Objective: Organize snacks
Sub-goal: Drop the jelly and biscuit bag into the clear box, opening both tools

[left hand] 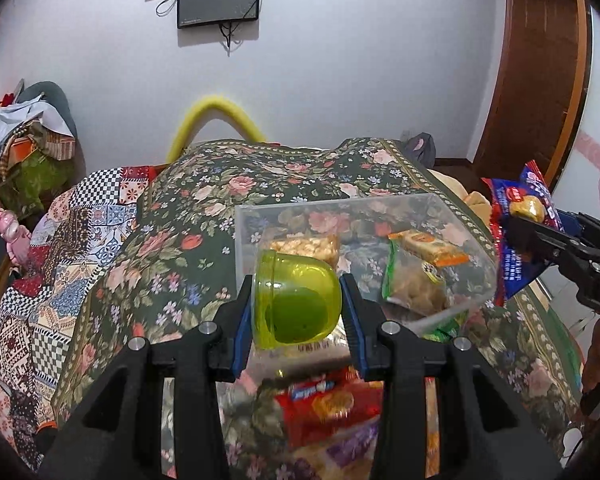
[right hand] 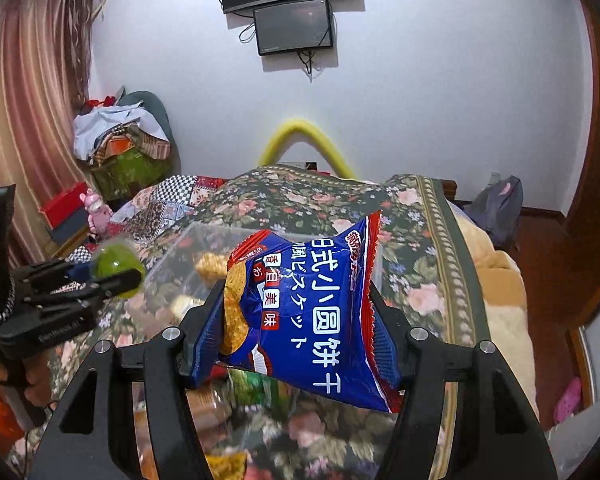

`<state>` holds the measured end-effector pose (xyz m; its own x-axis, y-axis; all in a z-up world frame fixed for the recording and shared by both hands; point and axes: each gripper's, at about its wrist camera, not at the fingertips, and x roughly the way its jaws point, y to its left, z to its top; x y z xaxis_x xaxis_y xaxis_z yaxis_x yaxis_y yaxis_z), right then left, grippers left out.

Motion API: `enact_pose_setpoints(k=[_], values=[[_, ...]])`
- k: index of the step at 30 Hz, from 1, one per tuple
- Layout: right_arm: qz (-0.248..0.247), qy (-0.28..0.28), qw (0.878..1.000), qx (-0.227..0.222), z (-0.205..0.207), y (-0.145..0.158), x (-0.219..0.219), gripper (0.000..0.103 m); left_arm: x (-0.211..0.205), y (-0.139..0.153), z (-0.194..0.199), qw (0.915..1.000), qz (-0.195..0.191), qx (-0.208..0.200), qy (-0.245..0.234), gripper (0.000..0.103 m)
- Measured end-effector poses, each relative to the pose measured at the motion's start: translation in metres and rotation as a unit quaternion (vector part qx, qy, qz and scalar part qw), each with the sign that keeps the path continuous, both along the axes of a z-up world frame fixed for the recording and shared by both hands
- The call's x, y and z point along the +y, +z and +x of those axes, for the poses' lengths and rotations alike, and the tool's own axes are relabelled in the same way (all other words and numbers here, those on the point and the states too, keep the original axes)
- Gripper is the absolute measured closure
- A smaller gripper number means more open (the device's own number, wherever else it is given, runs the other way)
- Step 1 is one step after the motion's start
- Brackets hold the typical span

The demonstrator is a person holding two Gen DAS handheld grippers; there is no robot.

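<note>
My left gripper [left hand: 298,304] is shut on a green jelly cup [left hand: 296,300], held above the near edge of a clear plastic box [left hand: 340,204] on the floral bedspread. The box holds a few snack packets [left hand: 416,276]. My right gripper [right hand: 296,320] is shut on a blue biscuit bag [right hand: 304,312], held above the bed just right of the box. In the left wrist view the bag [left hand: 524,236] and right gripper show at the right edge. In the right wrist view the green cup [right hand: 118,266] and left gripper show at the left.
Loose snack packets [left hand: 328,404] lie on the bedspread below my left gripper. A yellow foam tube [left hand: 216,116] arches behind the bed. A pile of clothes and boxes [right hand: 120,144] sits at the left. A wooden door [left hand: 540,80] stands at the right.
</note>
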<state>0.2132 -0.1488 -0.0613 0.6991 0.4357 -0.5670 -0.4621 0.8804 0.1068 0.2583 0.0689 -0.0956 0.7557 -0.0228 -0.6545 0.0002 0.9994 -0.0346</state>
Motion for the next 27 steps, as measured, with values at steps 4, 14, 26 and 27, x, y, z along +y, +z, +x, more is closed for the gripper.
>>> enact_pose_setpoints(k=[4,14,26,27], values=[[-0.001,0.008,1.0,0.006,0.015,-0.002,0.014,0.043,0.0,-0.005,0.022,0.9998,-0.011,0.015,-0.006,0.063],[-0.022,0.022,0.999,0.041,0.054,-0.018,0.047,0.042,0.003,-0.024,0.068,0.9983,-0.013,0.056,-0.01,0.063],[-0.069,0.025,0.993,0.095,0.091,-0.043,0.07,0.041,0.002,-0.044,0.09,0.996,0.01,0.088,-0.013,0.063],[-0.074,0.027,0.992,0.096,0.091,-0.045,0.071,0.04,0.002,-0.045,0.09,0.9957,0.01,0.091,-0.014,0.063]])
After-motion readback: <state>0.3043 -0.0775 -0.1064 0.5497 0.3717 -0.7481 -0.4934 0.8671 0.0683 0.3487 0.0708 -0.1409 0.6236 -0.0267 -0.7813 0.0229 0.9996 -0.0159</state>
